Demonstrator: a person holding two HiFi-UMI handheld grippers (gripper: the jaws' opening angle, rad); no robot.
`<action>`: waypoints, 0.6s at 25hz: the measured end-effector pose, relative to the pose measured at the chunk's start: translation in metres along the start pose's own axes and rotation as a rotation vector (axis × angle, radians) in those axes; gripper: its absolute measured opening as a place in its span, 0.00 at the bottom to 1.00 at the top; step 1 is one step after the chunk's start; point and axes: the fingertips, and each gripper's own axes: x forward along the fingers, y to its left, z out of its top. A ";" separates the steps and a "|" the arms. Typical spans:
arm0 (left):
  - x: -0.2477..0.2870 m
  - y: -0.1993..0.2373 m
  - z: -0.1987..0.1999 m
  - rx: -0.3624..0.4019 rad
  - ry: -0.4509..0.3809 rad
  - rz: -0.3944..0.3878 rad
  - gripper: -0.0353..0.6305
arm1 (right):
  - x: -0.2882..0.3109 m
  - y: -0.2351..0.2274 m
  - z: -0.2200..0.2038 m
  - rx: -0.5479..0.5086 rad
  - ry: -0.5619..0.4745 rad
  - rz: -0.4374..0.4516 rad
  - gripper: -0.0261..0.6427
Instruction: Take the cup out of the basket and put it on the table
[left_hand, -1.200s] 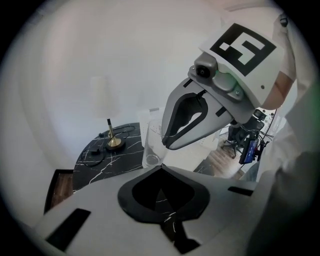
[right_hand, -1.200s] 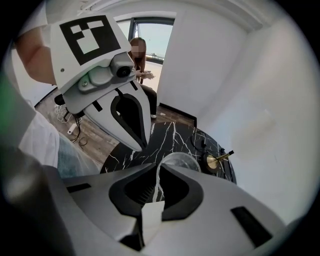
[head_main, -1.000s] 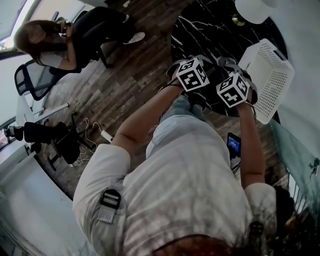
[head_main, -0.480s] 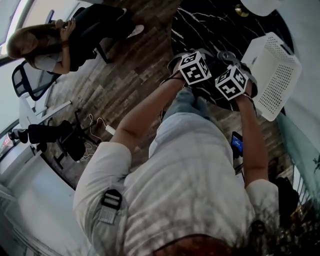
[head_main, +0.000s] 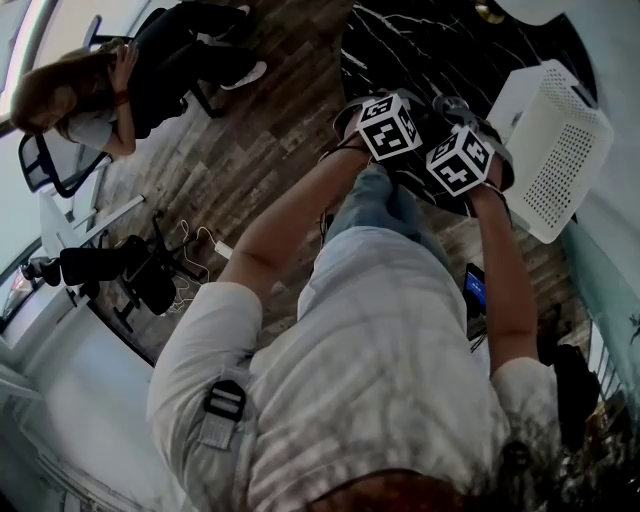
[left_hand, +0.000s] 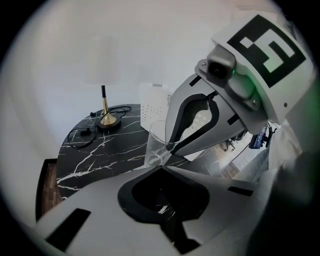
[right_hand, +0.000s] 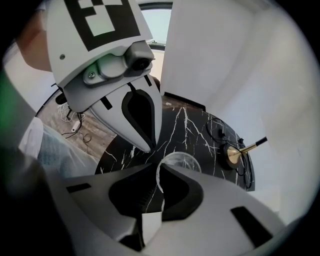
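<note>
Your right gripper (right_hand: 159, 167) had its fingers (right_hand: 220, 200) pinched onto the rim of the clear cup (right_hand: 181, 161), one finger inside the wall and one outside, so the cup was out of the basket (head_main: 555, 150) and over the black marble tabletop (left_hand: 95, 150). From the left gripper view the cup stood upright just past your fingertips, low against the marble, though you couldn't tell whether its base was touching down. Your left gripper (left_hand: 161, 168) sat right beside the right one, fingers (left_hand: 100, 200) closed tip to tip with nothing between them, its point close to the cup's near side. The white perforated basket stood behind the cup on the tabletop, and in the head view it lay off to the right of your two marker cubes. Further back on the marble, a lamp (left_hand: 105, 119) with a brass base, a dark stem and a white shade stood near the wall, its black cable (left_hand: 82, 134) trailing across the surface. From above, both your arms reached forward side by side over the tabletop's edge, and another person (head_main: 110, 80) was seated on a chair across the wooden floor (head_main: 260, 150), well apart from you.
</note>
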 end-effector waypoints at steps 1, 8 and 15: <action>0.002 0.000 -0.001 0.000 0.003 -0.003 0.06 | 0.002 0.001 0.000 -0.002 0.002 0.004 0.08; 0.017 0.004 -0.017 0.000 0.033 -0.024 0.06 | 0.018 0.005 -0.004 -0.003 0.012 0.020 0.08; 0.027 0.003 -0.032 -0.009 0.053 -0.032 0.06 | 0.031 0.012 -0.004 -0.017 0.020 0.029 0.08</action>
